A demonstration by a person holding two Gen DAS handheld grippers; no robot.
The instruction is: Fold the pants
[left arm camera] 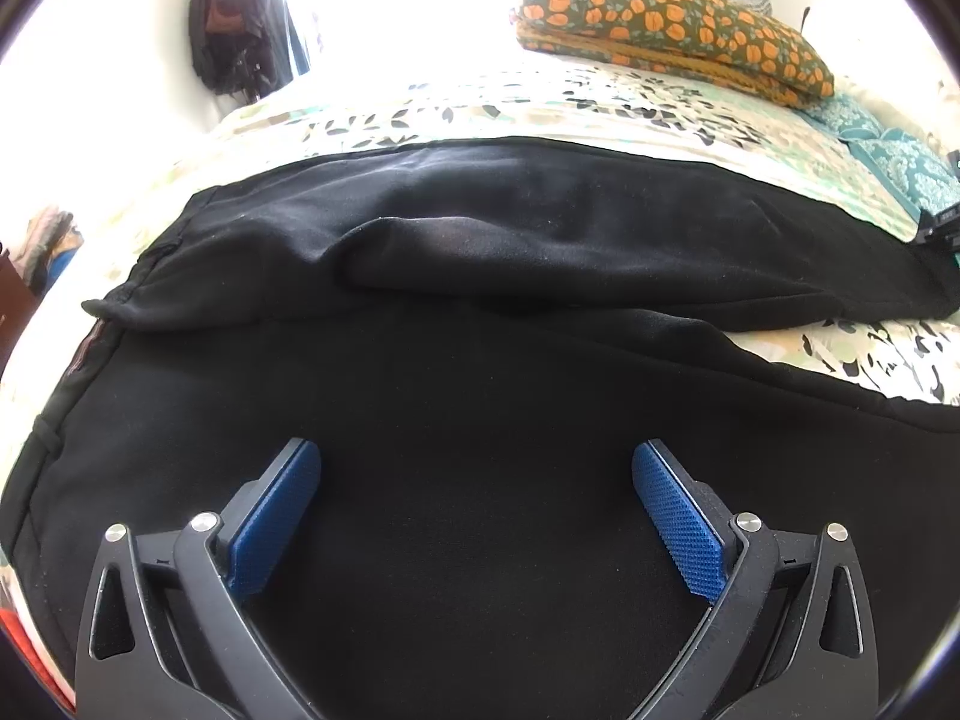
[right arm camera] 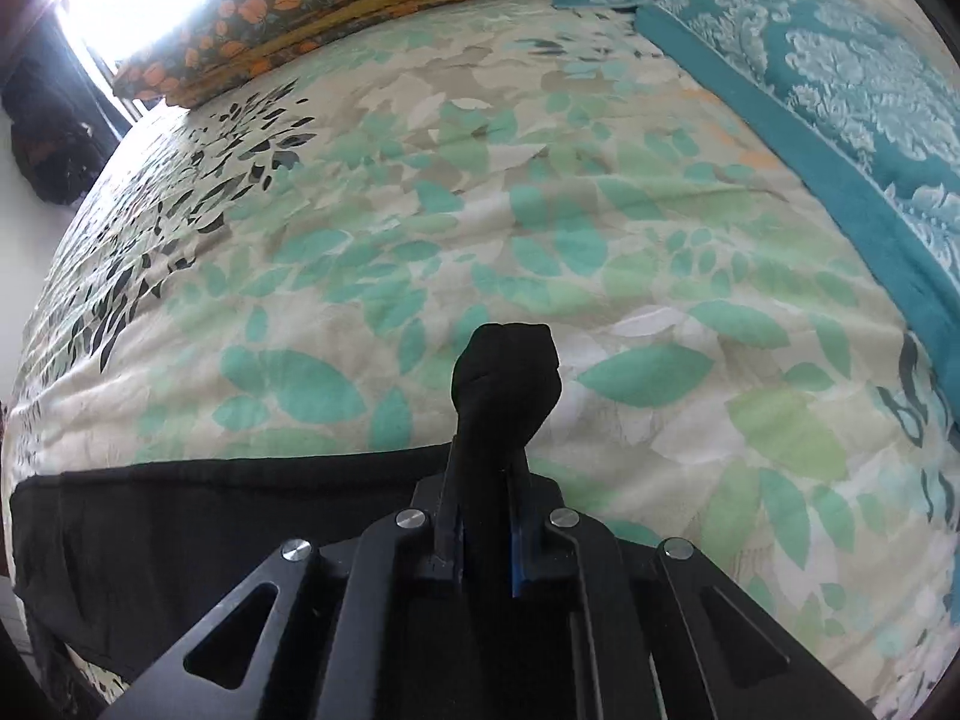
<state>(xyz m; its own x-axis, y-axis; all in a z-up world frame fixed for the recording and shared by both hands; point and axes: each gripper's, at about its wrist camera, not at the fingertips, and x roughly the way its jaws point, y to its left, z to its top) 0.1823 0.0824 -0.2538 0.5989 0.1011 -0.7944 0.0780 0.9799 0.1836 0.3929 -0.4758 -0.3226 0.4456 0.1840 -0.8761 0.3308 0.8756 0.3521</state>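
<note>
Covering nearly everything in both views, a bed (left arm camera: 540, 102) wears a cream cover printed with green and dark leaves. Black pants (left arm camera: 480, 252) lie spread across its near side, taking up most of the left wrist view; one leg runs across the picture above a long crease, the other fills the foreground, and a strip of leafy cover shows between them at the right. In the right wrist view the pants (right arm camera: 210, 516) reach along the lower left edge of the bed. A teal patterned blanket (right arm camera: 852, 138) lies along the bed's right side. A folded cloth with orange flowers (left arm camera: 672, 24) sits at the far side by the bright window. Dark things hang on the wall (left arm camera: 234, 30) at the far left, too dim to name. The left gripper (left arm camera: 477, 456) hovers over the black fabric with its blue pads (left arm camera: 678, 522) spread wide and nothing between them. The right gripper (right arm camera: 489, 480) is clamped nearly closed on a bunch of pants fabric, which pokes out past the fingertips as a small dark knot above the leafy cover.
</note>
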